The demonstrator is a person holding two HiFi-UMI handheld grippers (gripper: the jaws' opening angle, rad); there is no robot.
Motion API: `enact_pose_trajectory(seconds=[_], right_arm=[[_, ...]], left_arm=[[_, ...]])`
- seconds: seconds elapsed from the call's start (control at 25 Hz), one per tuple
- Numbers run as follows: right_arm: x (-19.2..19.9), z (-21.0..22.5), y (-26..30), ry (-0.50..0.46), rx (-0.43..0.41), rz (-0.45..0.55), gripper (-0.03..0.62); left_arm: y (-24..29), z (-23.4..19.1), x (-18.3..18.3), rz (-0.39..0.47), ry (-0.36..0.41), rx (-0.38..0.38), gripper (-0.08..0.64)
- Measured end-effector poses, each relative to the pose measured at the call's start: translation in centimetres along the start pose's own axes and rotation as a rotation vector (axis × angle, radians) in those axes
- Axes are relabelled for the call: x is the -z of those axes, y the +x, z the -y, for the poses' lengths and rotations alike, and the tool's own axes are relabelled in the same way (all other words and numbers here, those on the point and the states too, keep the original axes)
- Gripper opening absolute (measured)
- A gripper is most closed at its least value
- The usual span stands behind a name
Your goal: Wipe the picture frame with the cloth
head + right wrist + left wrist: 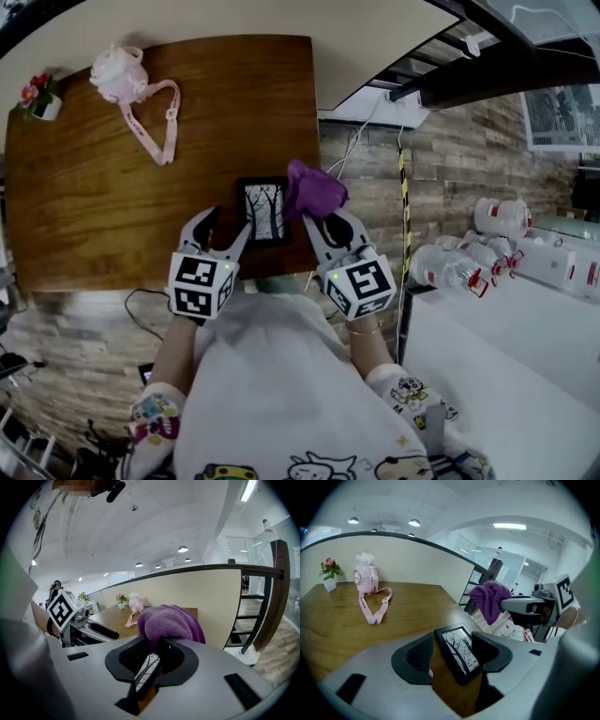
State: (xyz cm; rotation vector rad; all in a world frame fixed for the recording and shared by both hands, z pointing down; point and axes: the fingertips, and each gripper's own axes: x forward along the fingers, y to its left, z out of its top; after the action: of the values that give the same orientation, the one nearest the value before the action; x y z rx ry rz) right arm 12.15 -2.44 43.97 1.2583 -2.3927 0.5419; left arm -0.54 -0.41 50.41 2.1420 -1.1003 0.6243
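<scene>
Picture frame (264, 211) is seen lower centre, at bench (112, 206) near edge, between spread jaws of left hand-held gripper (227, 225), unclamped. Cloth (314, 190) is pinched by right hand-held gripper (323, 220). If wiped unclamped, frame could be toppled off edge.

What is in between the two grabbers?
The picture frame sits on the table between the left gripper and the right gripper, seen in the head view.

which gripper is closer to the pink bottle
Left. The left gripper is on the pink bottle's side of the picture frame; the right gripper, holding the purple cloth, is on the frame's other side, farther away.
</scene>
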Motion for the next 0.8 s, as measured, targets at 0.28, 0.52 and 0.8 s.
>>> enact_pose_trajectory(seconds=[0.28, 0.52, 0.8], right_arm=[[2.0, 0.0, 0.9, 0.033, 0.0, -0.029, 0.046], [3.5, 0.2, 1.4, 0.052, 0.001, -0.059, 0.046], [4.8, 0.4, 1.8, 0.071, 0.01, -0.08, 0.046]], left_arm=[[2.1, -0.1, 2.8, -0.072, -0.011, 0.016, 0.199], [3.5, -0.3, 4.9, -0.125, -0.046, 0.032, 0.153], [4.5, -0.5, 6.3, -0.157, -0.069, 0.053, 0.141]])
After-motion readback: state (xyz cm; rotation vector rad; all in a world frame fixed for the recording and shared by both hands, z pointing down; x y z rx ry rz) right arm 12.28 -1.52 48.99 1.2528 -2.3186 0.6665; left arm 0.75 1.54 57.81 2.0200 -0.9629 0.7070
